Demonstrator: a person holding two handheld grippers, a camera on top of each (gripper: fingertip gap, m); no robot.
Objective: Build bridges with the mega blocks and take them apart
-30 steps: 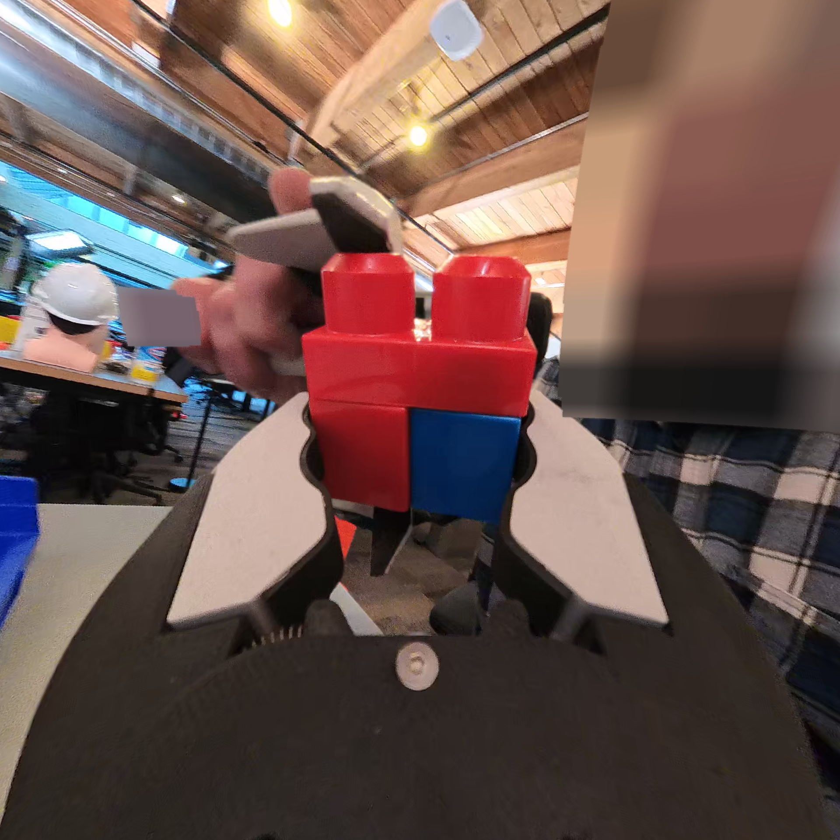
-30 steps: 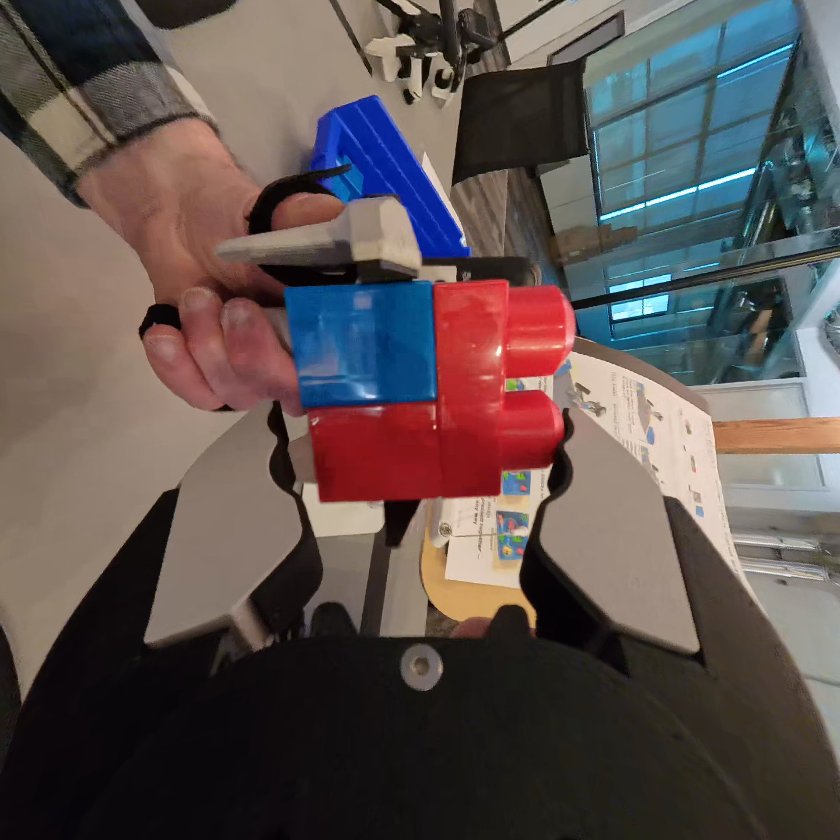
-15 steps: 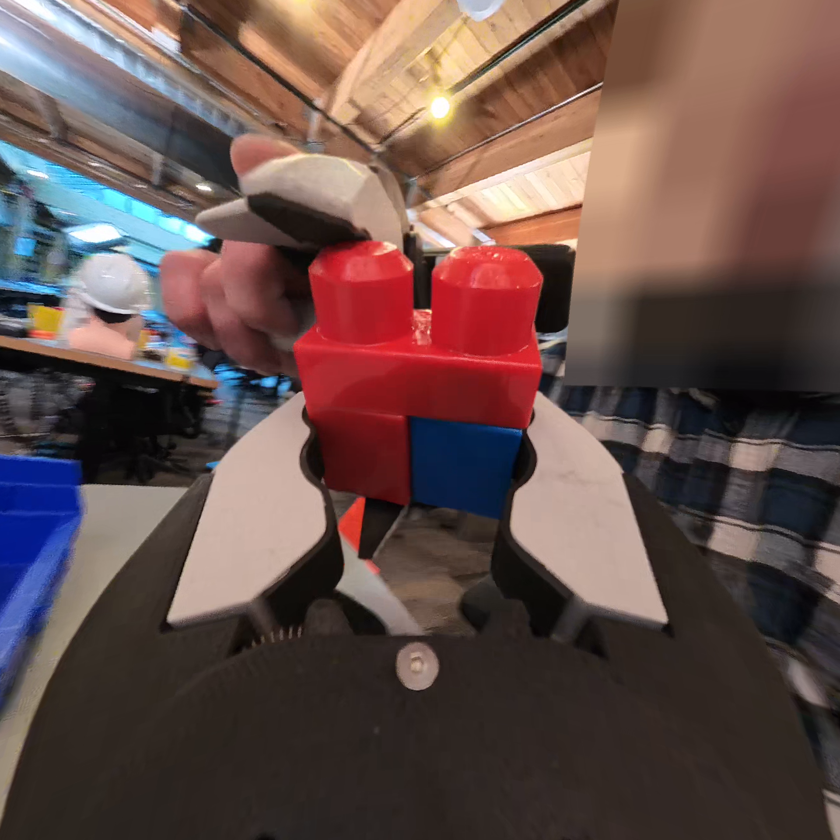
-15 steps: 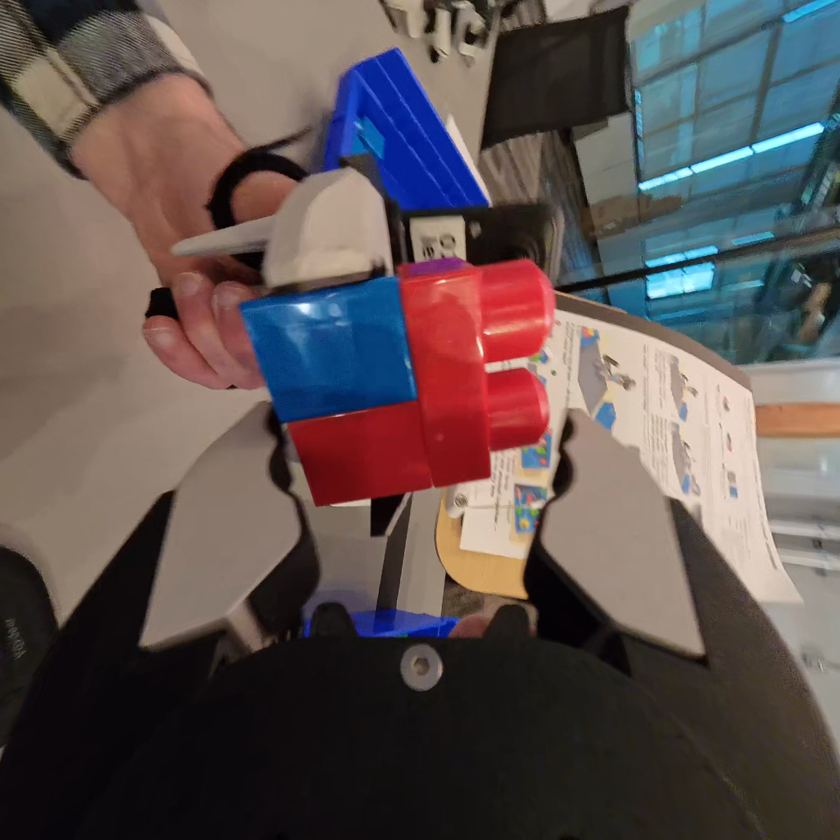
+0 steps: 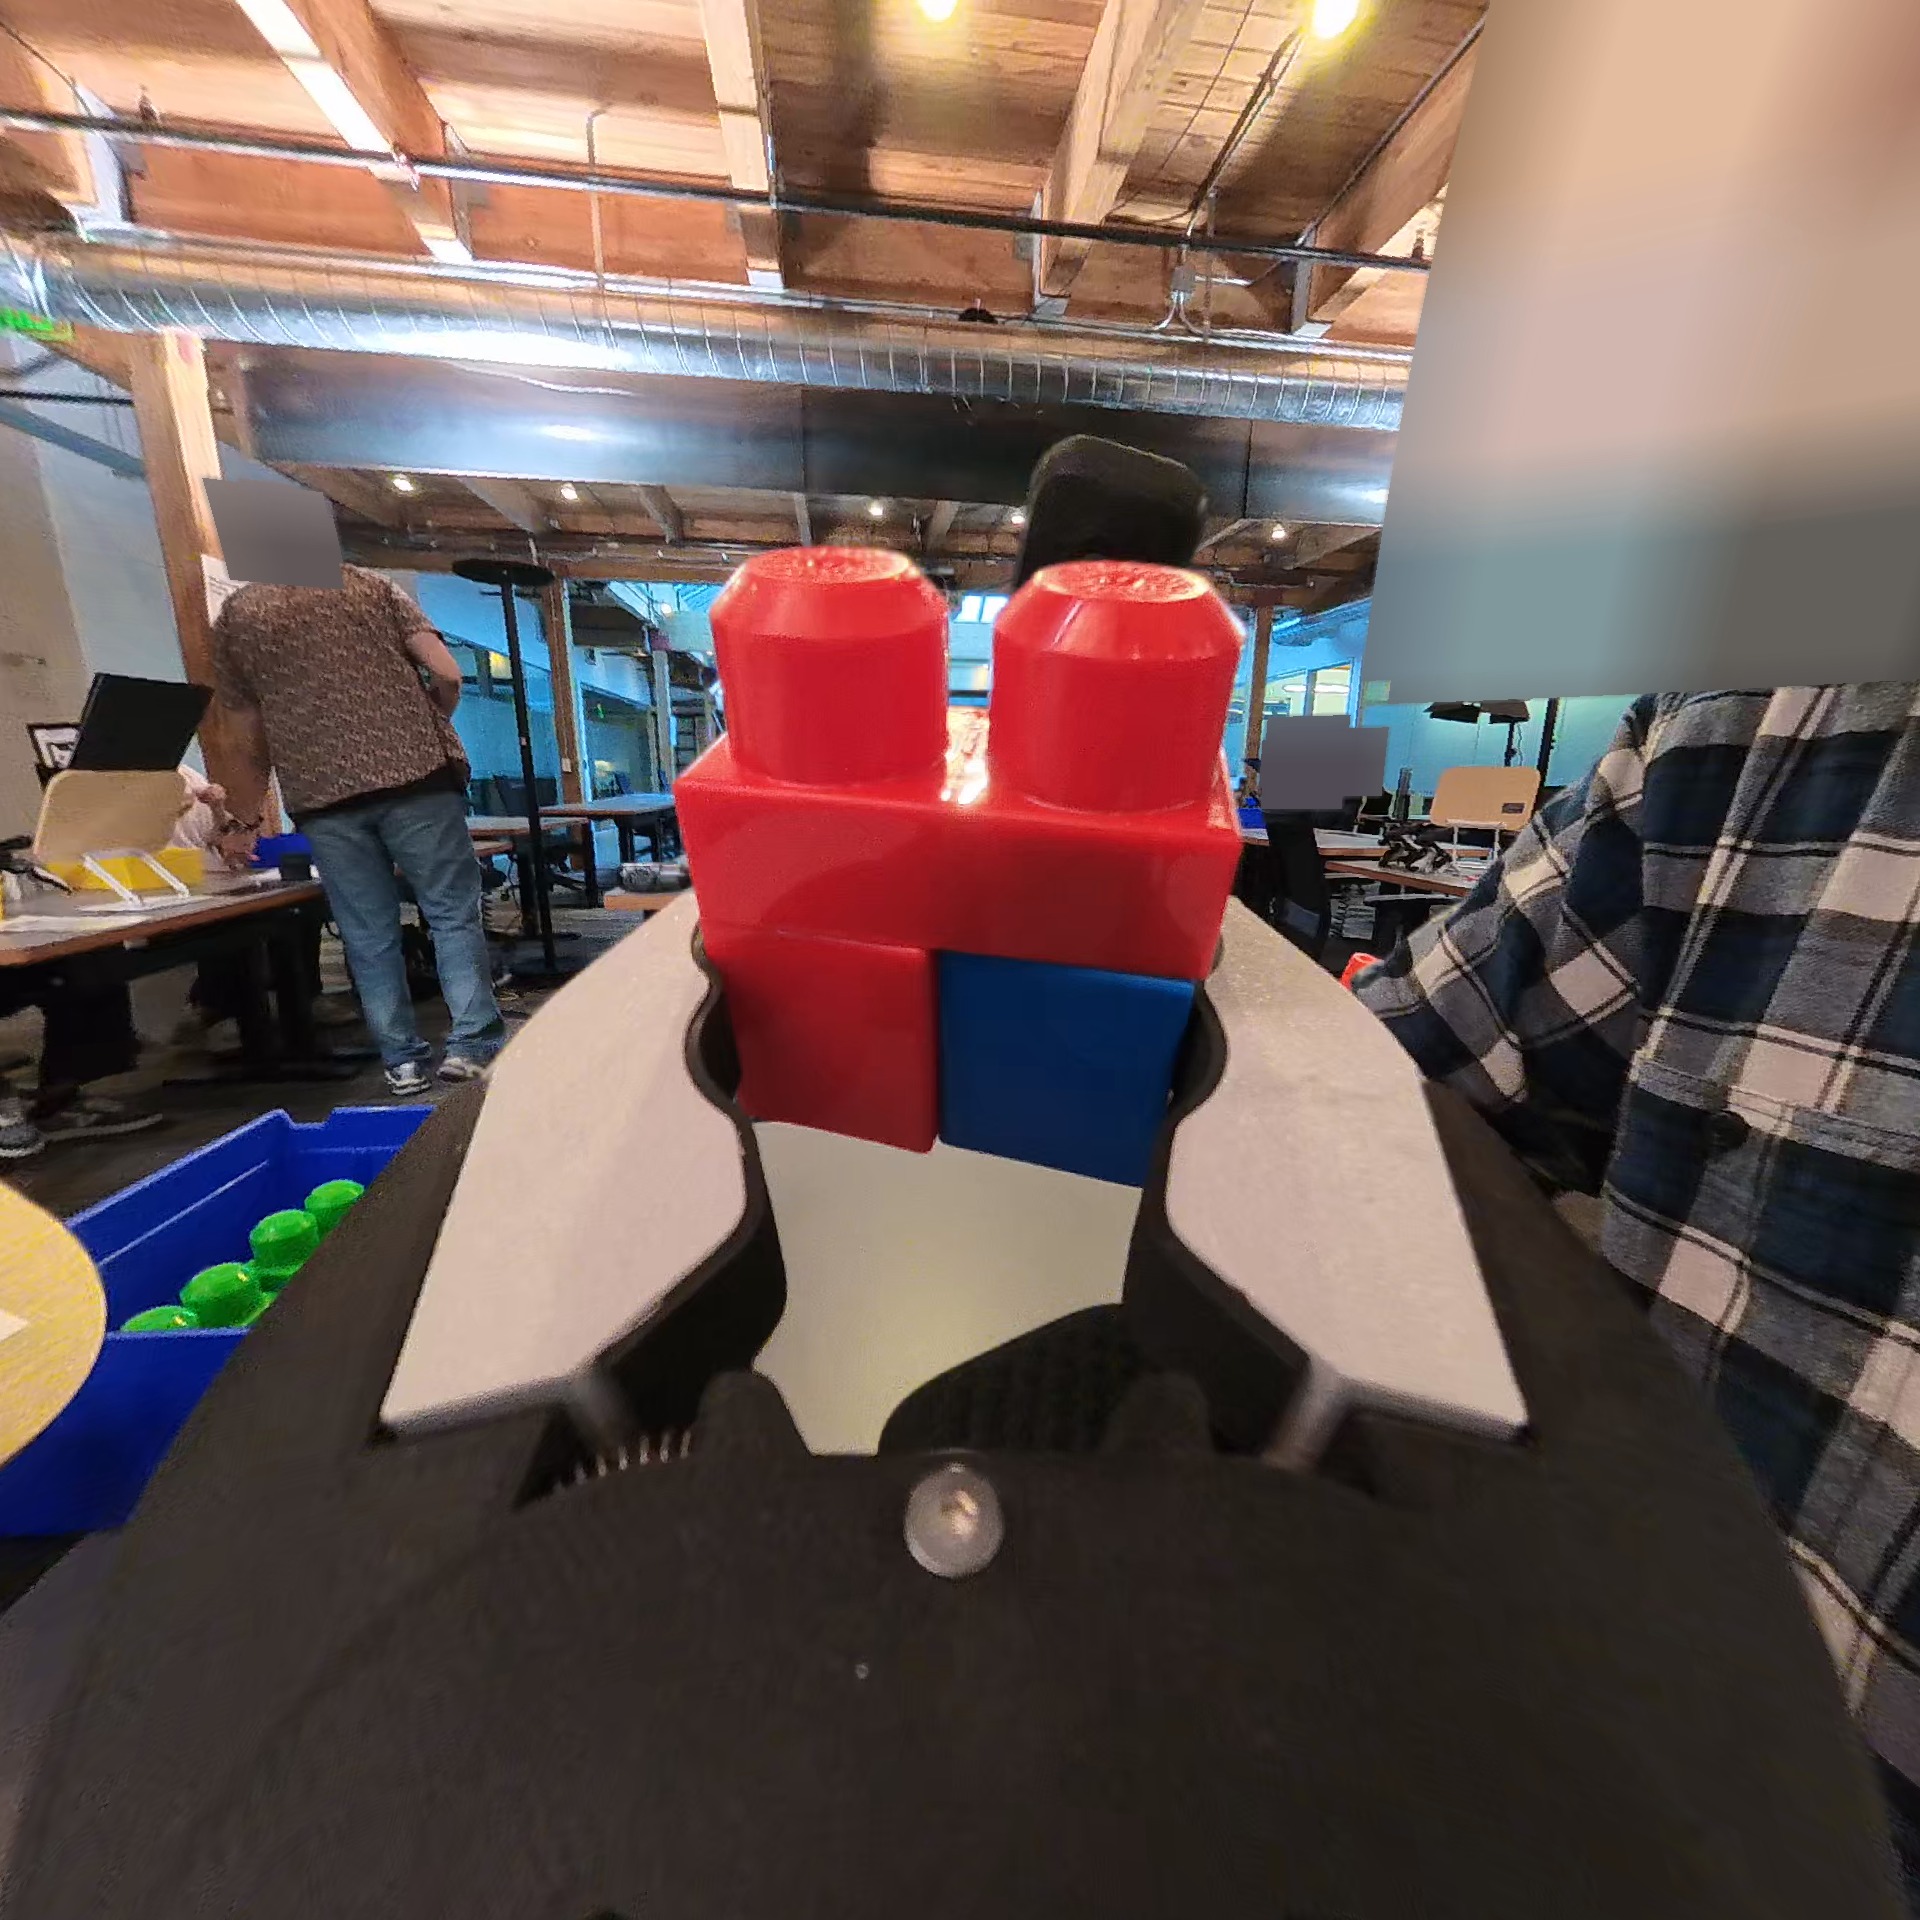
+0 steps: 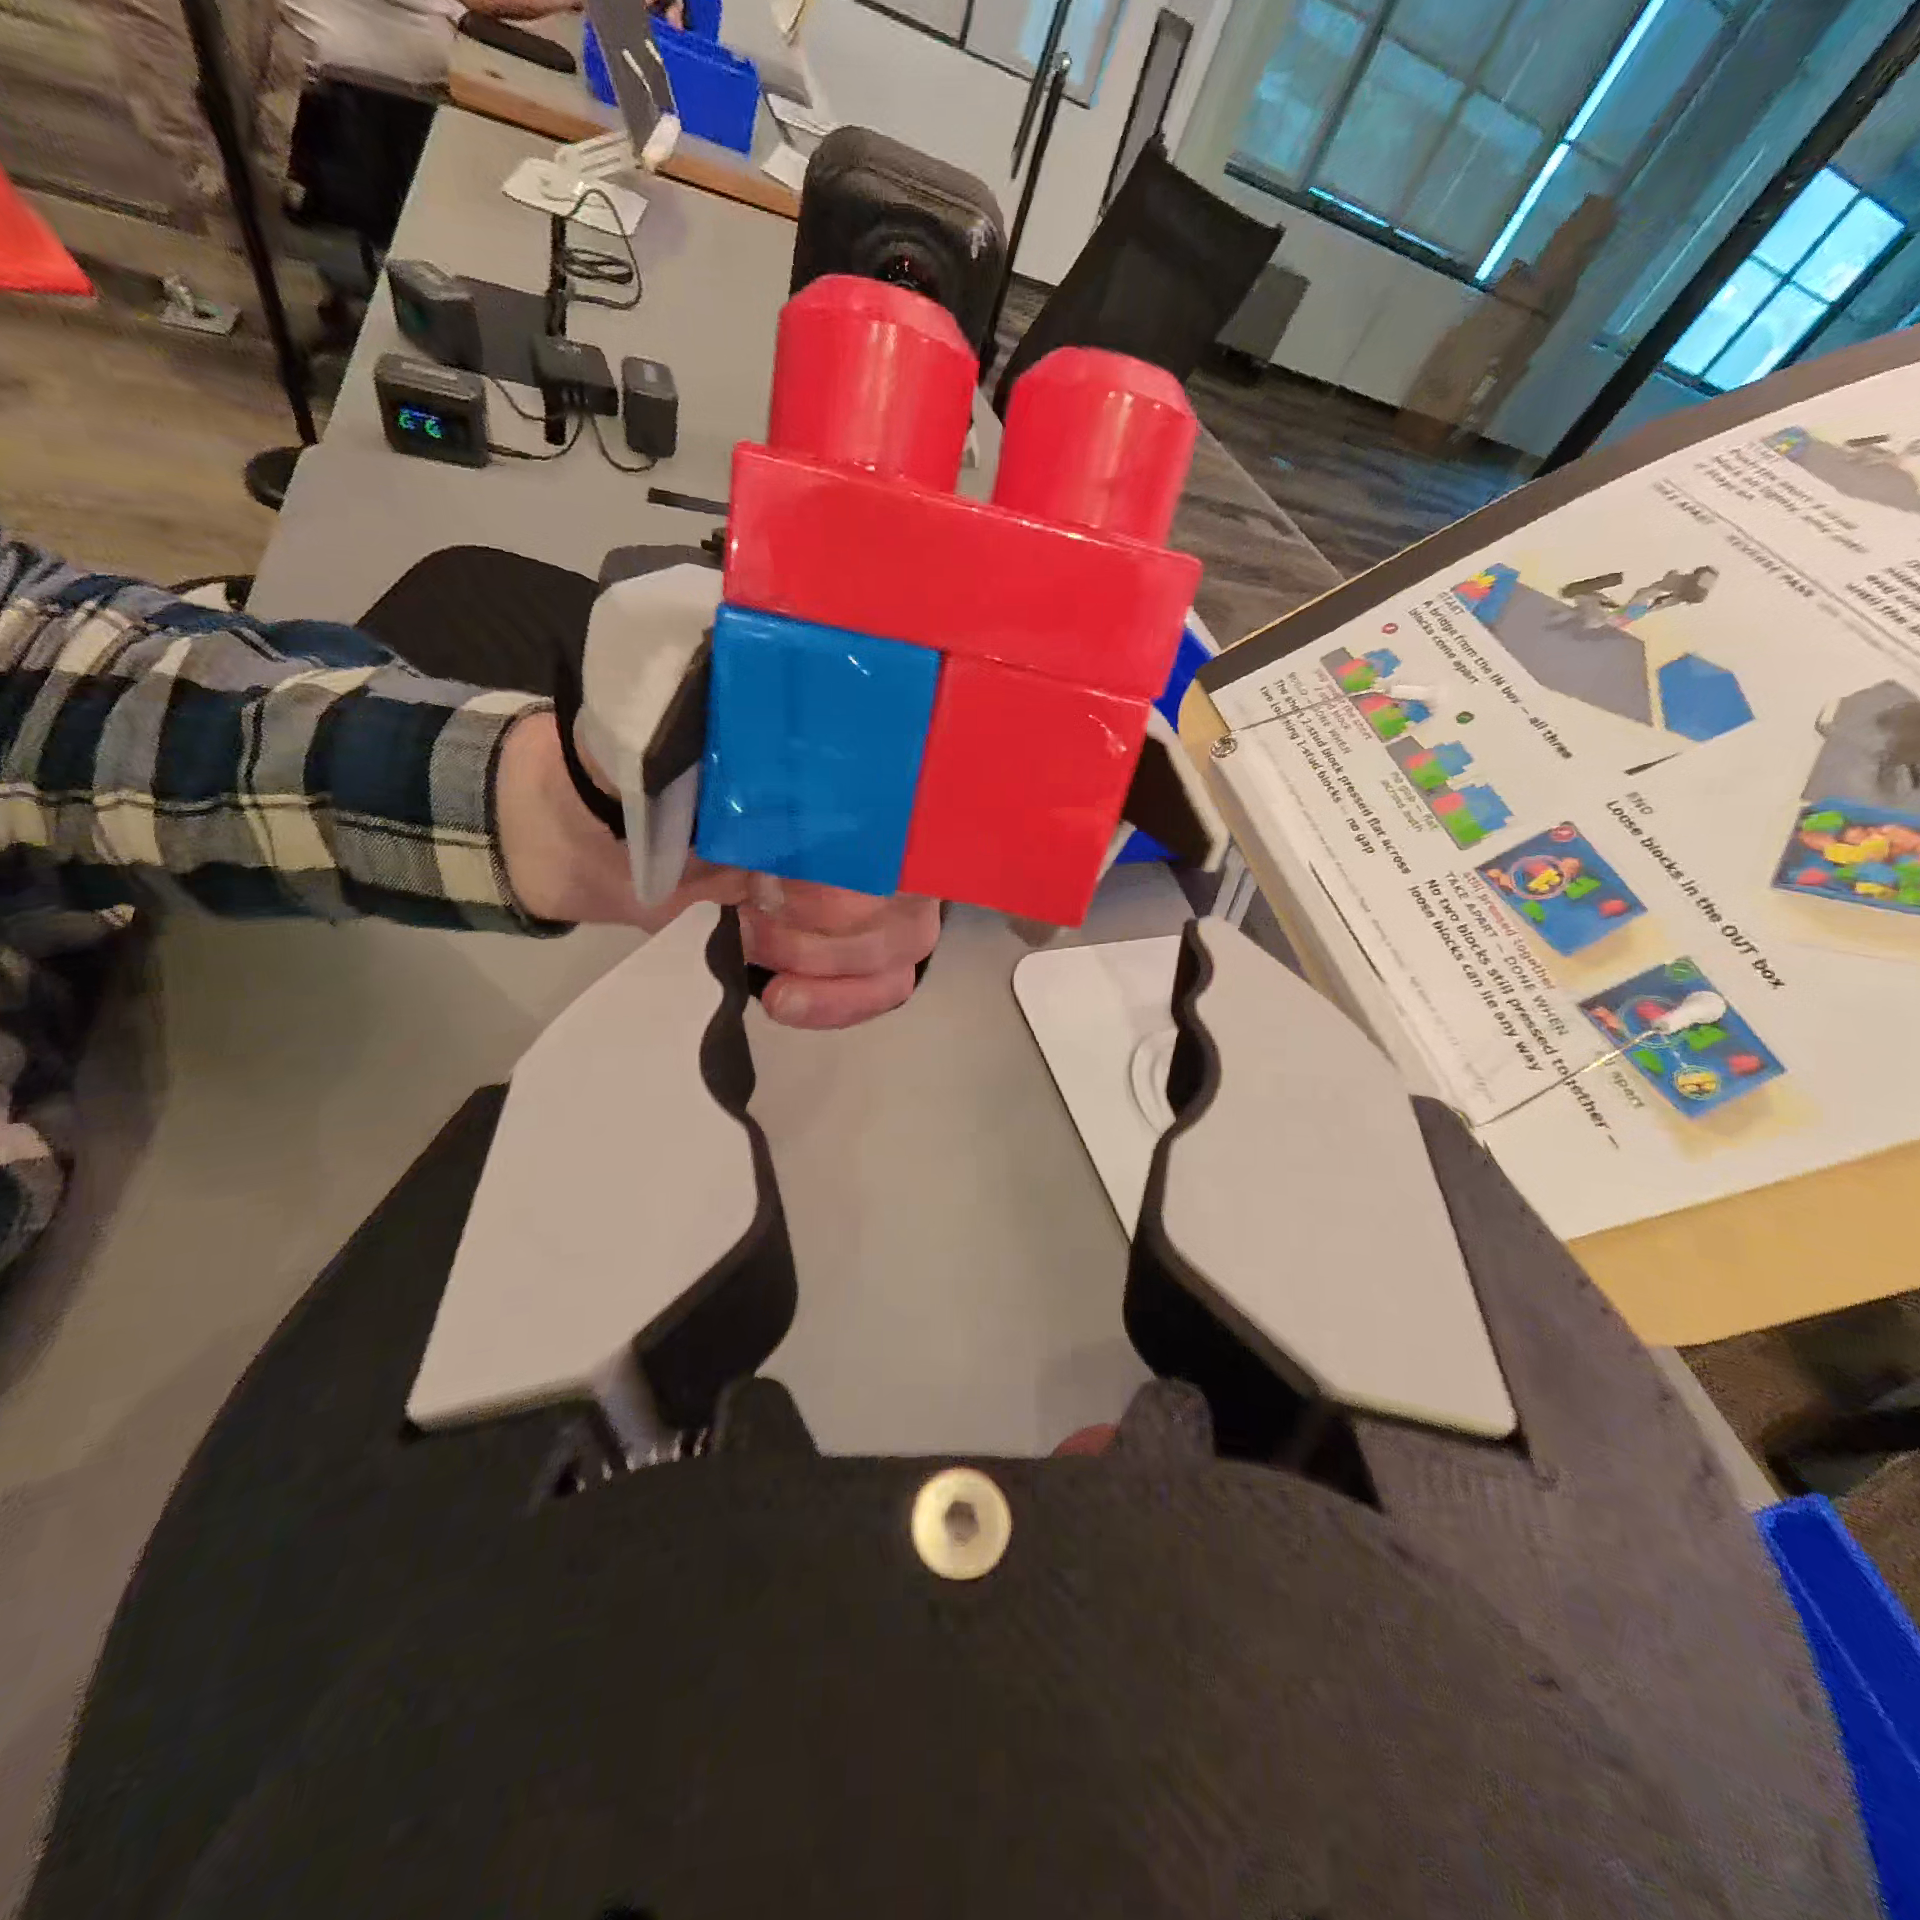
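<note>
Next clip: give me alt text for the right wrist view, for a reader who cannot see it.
A small bridge of a red two-stud block over one blue and one red block is held up by the left gripper, clamped on its lower blocks. The right gripper sits open just below, touching nothing, beside an instruction sheet.

Blue bin cut off by the left edge, partly behind gripper body; green blocks in it only half visible. Instruction sheet runs off the right edge. Left hand mostly behind the bridge.
</note>
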